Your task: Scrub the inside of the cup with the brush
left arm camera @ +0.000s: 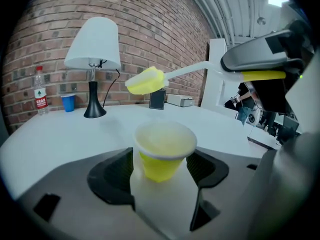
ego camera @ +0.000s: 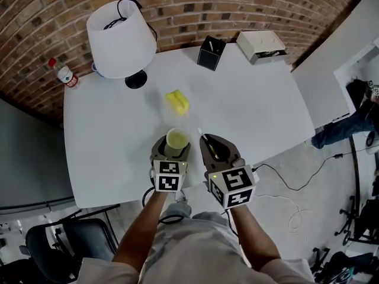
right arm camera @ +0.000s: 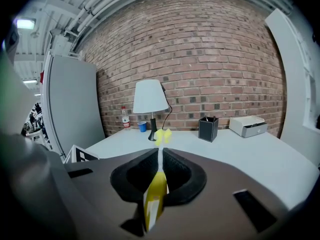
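A small yellow cup (ego camera: 177, 138) (left arm camera: 164, 149) stands upright on the white table (ego camera: 106, 147), between the jaws of my left gripper (ego camera: 172, 147) (left arm camera: 161, 178). Those jaws stand wide, and the pads do not press on the cup. My right gripper (ego camera: 208, 141) (right arm camera: 159, 176) is shut on the yellow and white handle of the brush (right arm camera: 156, 189). The brush's yellow sponge head (ego camera: 177, 102) (left arm camera: 146, 81) (right arm camera: 162, 135) hangs in the air just beyond the cup, above its rim and outside it. The cup looks empty.
A white-shaded lamp (ego camera: 121, 37) stands at the table's back left, with a water bottle (ego camera: 65, 74) and a blue cup (left arm camera: 67, 103) near it. A black pen holder (ego camera: 211, 52) and a white box (ego camera: 260, 45) sit at the back. A chair (ego camera: 71, 241) is at the lower left.
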`<state>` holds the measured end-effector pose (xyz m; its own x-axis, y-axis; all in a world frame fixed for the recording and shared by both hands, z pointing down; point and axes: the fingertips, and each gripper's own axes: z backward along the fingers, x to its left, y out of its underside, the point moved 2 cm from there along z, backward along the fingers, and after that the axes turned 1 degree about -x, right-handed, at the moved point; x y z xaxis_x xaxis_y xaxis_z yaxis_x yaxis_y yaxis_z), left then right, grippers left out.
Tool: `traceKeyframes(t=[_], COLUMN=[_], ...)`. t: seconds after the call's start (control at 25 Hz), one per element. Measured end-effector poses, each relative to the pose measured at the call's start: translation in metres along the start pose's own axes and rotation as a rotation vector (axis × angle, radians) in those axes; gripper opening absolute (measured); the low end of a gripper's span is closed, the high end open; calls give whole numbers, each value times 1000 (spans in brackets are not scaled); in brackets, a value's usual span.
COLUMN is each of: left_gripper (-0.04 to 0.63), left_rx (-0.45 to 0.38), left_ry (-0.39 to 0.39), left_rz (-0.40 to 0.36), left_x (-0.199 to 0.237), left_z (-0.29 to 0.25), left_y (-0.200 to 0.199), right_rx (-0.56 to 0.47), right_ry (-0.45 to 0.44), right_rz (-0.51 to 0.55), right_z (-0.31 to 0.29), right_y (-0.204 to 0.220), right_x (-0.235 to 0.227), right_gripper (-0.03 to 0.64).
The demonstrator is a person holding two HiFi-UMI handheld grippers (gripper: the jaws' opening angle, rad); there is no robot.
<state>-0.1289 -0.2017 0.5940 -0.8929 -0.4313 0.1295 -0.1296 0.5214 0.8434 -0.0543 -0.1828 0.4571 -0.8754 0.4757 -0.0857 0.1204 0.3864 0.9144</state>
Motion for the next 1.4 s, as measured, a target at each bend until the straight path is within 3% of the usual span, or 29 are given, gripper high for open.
traceKeyframes(t=[0.48,0.88,1.4], left_gripper=[297,291,291], left_rx=[-6,-20,-30], left_ry=[40,72,49], left_rz=[-75,-262,-407], left_x=[14,27,33], left_z=[-1,20,34], left_y=[-21,-50,-73], right_rx=[42,85,205], right_ry=[-61,-195,-368], right_rz=[96,346,632], right_z=[-2,30,63], right_y=[-14,-56,-77], right_x=[-3,2,16], right_gripper=[26,26,25])
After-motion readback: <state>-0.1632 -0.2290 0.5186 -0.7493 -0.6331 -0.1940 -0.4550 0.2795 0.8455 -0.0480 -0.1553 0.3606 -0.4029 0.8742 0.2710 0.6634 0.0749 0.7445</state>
